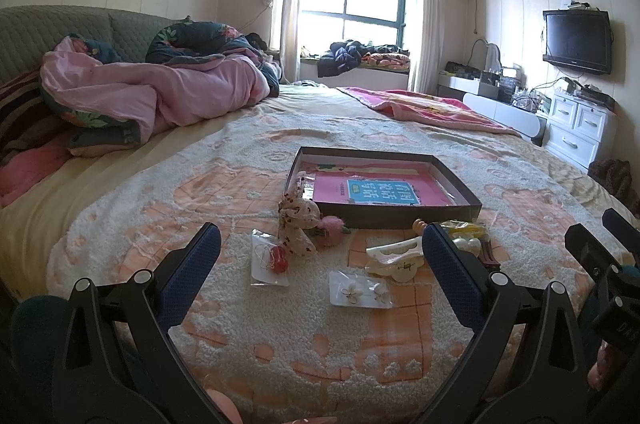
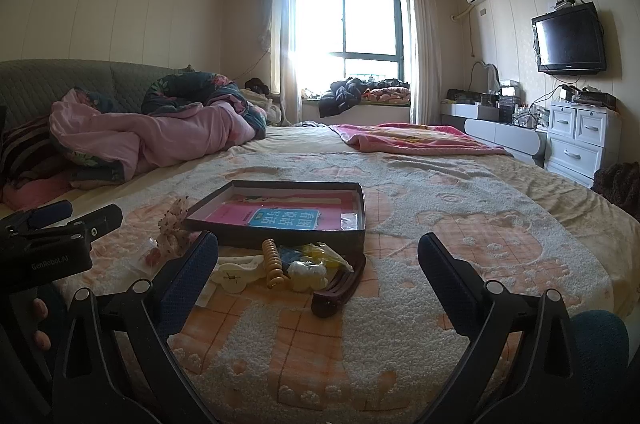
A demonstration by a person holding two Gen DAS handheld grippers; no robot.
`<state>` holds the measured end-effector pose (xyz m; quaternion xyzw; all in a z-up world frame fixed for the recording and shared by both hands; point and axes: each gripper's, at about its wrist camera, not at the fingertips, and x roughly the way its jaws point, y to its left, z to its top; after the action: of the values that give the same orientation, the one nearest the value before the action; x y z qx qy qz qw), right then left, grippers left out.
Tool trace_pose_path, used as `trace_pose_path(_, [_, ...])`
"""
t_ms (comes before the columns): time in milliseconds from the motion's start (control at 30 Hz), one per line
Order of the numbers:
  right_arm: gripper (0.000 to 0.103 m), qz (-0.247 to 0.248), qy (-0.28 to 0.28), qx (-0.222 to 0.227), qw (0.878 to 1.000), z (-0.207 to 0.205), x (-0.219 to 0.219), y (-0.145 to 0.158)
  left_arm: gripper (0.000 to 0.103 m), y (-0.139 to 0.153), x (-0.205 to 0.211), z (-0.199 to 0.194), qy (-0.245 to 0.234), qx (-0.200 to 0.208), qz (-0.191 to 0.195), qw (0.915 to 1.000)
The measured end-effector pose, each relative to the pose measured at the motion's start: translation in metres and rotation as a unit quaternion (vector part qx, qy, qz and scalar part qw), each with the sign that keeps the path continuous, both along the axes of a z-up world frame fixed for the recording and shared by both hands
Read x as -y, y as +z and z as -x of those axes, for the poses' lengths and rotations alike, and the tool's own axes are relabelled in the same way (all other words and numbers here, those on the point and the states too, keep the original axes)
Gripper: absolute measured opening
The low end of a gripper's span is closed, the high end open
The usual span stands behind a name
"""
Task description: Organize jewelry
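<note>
Left tongs (image 1: 320,256) spread wide, holding nothing, above the bed blanket (image 1: 280,344); flower earring card (image 1: 361,290) lying just ahead between the fingers. Right tongs (image 2: 318,260) also spread, empty; dark claw clip (image 2: 340,288) ahead, shallow dark tray (image 2: 280,224) beyond.

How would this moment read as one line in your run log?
left gripper: open, empty | right gripper: open, empty | jewelry packets: on bedspread | tray: holds pink book

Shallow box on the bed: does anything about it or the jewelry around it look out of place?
Yes. The box holds only a pink book, while the bow, the earring packets and the hair clips lie scattered on the blanket outside it.
</note>
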<state>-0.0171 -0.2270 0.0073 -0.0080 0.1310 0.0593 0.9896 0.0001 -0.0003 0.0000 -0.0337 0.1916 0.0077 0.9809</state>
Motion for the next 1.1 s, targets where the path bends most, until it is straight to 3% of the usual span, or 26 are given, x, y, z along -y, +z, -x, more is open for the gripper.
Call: trace_pose_path(1100, [0.097, 0.003, 0.018, -0.012, 1.000, -0.007, -0.007, -0.005, 0.093, 0.010, -0.003, 0.003, 0.004, -0.002, 0.002, 1.0000])
